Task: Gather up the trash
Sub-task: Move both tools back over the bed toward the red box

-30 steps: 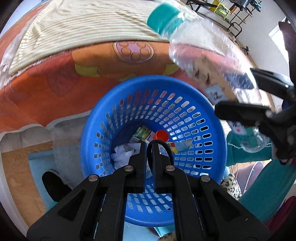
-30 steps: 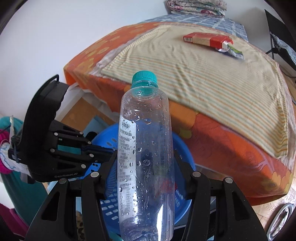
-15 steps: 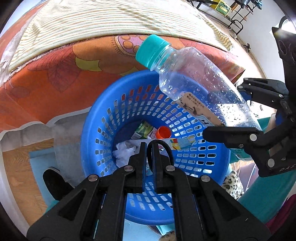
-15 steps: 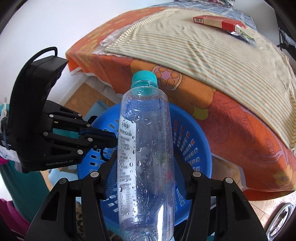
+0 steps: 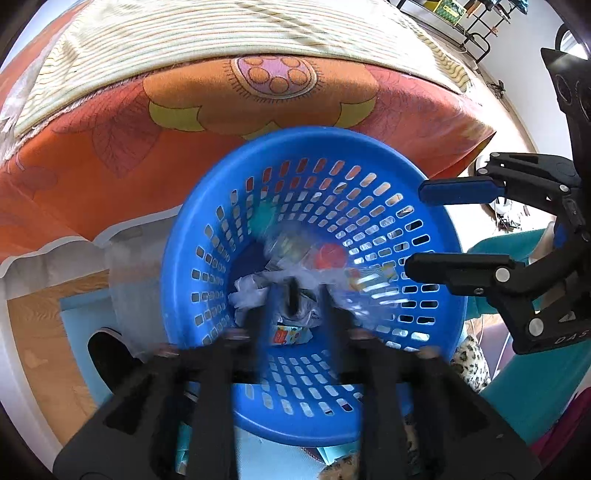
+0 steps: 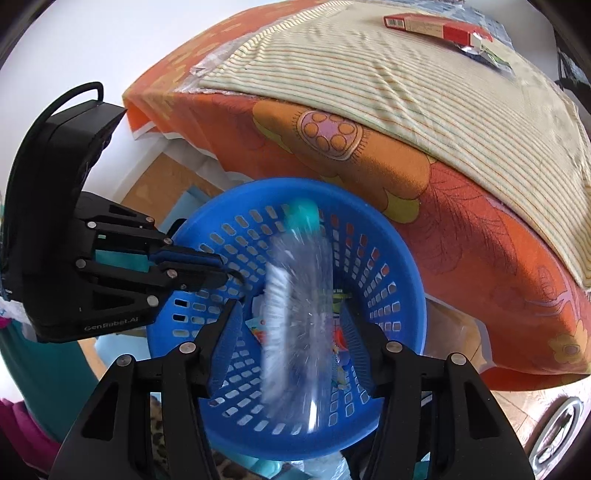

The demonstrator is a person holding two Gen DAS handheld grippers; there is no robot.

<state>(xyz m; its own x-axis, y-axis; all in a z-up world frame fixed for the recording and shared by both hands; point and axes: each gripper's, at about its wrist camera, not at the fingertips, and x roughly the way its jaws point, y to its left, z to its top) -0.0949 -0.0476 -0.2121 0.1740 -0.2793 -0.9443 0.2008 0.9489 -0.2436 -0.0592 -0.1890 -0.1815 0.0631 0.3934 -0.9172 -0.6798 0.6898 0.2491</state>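
right gripper point(image 6: 290, 332): jaws spread, gripping nothing.
bottle point(image 6: 295, 306): blurred, loose between the jaws, over the basket point(image 6: 402, 280); long axis runs 12–6, cap at 12.
left gripper point(image 5: 291, 314): blurred; jaws' state cannot be told.
next: carton point(image 6: 436, 27) on bed, at 1 o'clock, right gripper nearer.

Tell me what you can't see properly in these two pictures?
- Plastic bottle: motion-blurred in both wrist views, so its label is unreadable and I can't tell whether it has landed.
- Left hand-held gripper: its fingers are smeared in its own view, so its opening is unclear there.
- Trash at the blue basket's bottom: partly hidden by the bottle and fingers.
- Red carton on the bed: print too small.
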